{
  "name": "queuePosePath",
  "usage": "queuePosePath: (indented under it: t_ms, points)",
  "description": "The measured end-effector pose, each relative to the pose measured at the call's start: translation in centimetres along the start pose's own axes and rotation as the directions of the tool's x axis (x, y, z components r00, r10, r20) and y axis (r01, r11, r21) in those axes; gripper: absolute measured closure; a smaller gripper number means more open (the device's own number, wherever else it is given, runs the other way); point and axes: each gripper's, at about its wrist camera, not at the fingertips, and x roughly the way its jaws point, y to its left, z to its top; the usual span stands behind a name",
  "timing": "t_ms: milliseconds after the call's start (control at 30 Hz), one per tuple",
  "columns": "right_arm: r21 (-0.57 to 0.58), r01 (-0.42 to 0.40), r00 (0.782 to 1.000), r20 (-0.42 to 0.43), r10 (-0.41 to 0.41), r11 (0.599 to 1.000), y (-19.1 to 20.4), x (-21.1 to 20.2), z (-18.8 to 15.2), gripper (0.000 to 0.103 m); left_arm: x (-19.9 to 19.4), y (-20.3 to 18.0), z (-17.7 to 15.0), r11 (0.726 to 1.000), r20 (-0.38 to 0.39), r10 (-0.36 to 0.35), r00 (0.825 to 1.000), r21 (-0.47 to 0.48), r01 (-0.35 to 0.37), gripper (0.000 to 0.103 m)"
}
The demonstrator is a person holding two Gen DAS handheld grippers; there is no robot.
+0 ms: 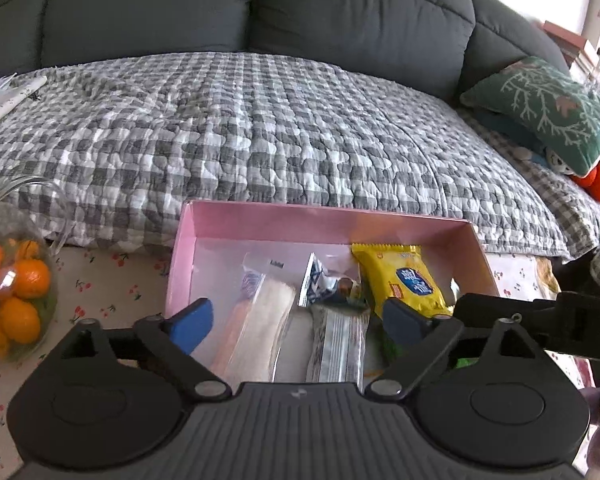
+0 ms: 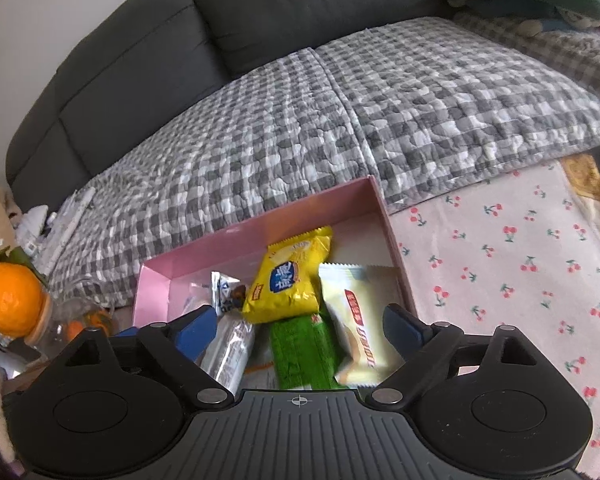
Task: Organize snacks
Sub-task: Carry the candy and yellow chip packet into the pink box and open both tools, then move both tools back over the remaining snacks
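Note:
A shallow pink box (image 1: pixel 260 222) (image 2: pixel 256 228) stands on the cherry-print cloth and holds several wrapped snacks. Among them are a yellow packet (image 1: pixel 402 280) (image 2: pixel 290 280), a clear-wrapped wafer bar (image 1: pixel 262 320), a silver-wrapped bar (image 1: pixel 334 342) (image 2: pixel 230 350), a green packet (image 2: pixel 302 350) and a cream packet (image 2: pixel 358 320). My left gripper (image 1: pixel 298 320) hovers over the box's near left part, open, its blue pads wide apart above the wafer and silver bars. My right gripper (image 2: pixel 298 326) hovers over the box's right part, open, straddling the green and cream packets without touching them.
A grey sofa with a checked quilt (image 1: pixel 260 128) (image 2: pixel 380 112) rises right behind the box. A clear bag of oranges (image 1: pixel 12 296) sits left of the box, with an orange (image 2: pixel 10 300) on a jar. A green cushion (image 1: pixel 548 108) lies at the right. The cherry-print cloth (image 2: pixel 500 260) stretches rightward.

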Motion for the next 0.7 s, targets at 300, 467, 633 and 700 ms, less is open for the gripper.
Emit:
queuePosePath:
  t_ms: [300, 467, 633, 700]
  points:
    - [-0.048, 0.053, 0.999, 0.004, -0.052, 0.997, 1.0, -4.0, -1.2, 0.007, -3.0, 1.1, -0.6, 0.999, -0.022, -0.005, 1.0, -0.047, 0.003, 0.003]
    - [-0.084, 0.084, 0.996, 0.006, -0.084, 0.993, 1.6, -6.1, -2.6, 0.007, -5.2, 1.4, -1.1, 0.999, -0.022, -0.001, 1.0, -0.036, 0.001, 0.001]
    - [-0.101, 0.089, 0.996, 0.003, -0.089, 0.991, 2.3, -8.0, -4.0, 0.007, -7.3, 1.5, -2.3, 1.0, -0.027, 0.003, 1.0, -0.014, -0.003, 0.001]
    - [-0.111, 0.089, 0.996, 0.006, -0.089, 0.99, 2.6, -8.8, -4.6, 0.007, -8.1, 1.6, -3.0, 1.0, -0.026, 0.016, 1.0, -0.001, -0.016, 0.001]
